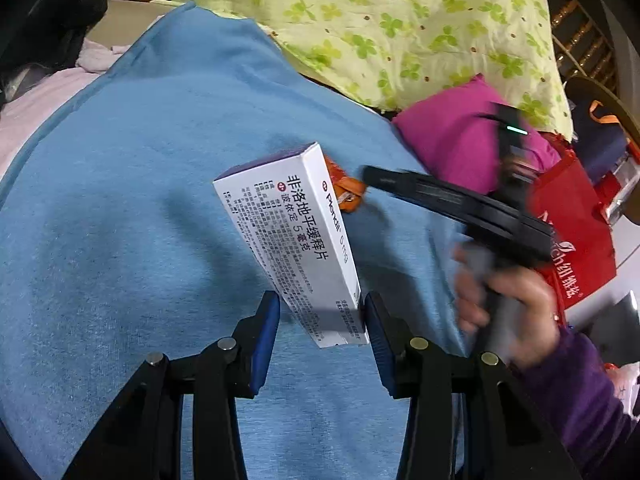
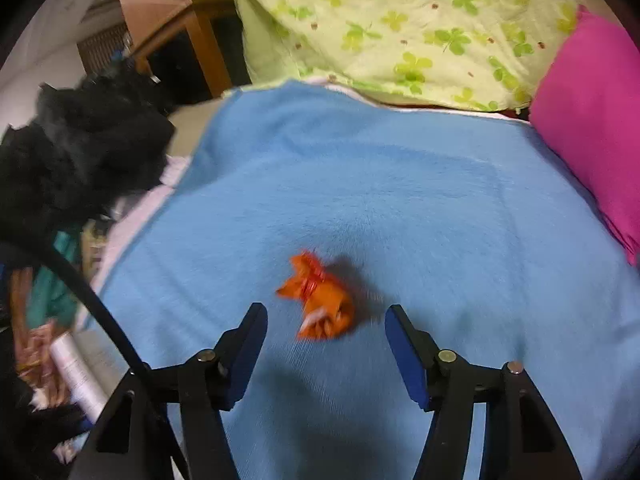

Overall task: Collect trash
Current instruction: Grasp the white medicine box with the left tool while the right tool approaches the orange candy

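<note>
Blue blanket [image 2: 360, 184] on bed, soft and uneven. My left gripper [image 1: 320, 316] clamps medicine box [image 1: 288, 236] by one end; could pivot out. Right gripper [image 2: 326, 332] unclenched, orange wrapper [image 2: 320, 300] just ahead between my jaws; risk pinching blanket.

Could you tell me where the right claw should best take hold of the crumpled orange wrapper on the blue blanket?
Probably across the orange wrapper at its bulky lower body, coming down from above with the right claw, whose open fingers already flank it; the twisted upper end looks thin and floppy.
</note>
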The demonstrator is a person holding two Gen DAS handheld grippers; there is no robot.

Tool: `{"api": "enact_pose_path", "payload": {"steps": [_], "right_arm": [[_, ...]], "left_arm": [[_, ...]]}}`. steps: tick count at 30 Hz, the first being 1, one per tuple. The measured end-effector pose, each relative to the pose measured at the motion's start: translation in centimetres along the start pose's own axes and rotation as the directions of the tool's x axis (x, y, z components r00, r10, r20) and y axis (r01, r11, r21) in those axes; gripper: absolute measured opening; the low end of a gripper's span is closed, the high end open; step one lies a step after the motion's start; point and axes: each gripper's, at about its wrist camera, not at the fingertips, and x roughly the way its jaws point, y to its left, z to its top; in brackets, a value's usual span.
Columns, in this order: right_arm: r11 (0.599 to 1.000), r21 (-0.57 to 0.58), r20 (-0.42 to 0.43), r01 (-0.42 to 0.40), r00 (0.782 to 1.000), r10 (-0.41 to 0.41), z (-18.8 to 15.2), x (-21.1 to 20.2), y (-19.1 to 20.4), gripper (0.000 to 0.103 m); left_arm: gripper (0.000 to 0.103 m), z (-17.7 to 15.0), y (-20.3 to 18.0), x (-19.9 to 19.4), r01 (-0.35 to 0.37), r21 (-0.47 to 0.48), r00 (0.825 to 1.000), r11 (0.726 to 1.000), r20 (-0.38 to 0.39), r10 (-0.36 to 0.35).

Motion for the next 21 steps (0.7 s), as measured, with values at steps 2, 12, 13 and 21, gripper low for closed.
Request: {"api": "enact_pose_path", "payload": {"steps": [2,12,13,21], "right_arm": [[0.999,-0.018,-0.032,0.029,0.999,-0.03,0.3,2.1,0.0,0.054],[1.0,-0.026,-0.011,0.008,1.0,-0.008,-1.4,-0.5,-0.9,0.017],[1.0,-0.023,-0.002,0.004,1.0,-0.004,-1.7,-1.5,-1.1,0.017],[0.999,0.035,0.02,0.023,1.0,-0.023,-6.8,-10.3,-5.5,0.017]], "left_arm": [[0.045,0.0,-0.2,0.1,0.03,-0.001,0.999,1.0,-0.011,-0.03],[0.046,-0.5,-2.1,1.3,0.164,0.058,0.981,0.985,-0.116,-0.157],[0.046,-0.4,-2.4,1.5,0.175,0.068,0.978,0.982,-0.127,-0.165],[0.046,-1.2,-6.0,0.7,0.183,0.162,0.972,0.97,-0.181,-0.153]]}}
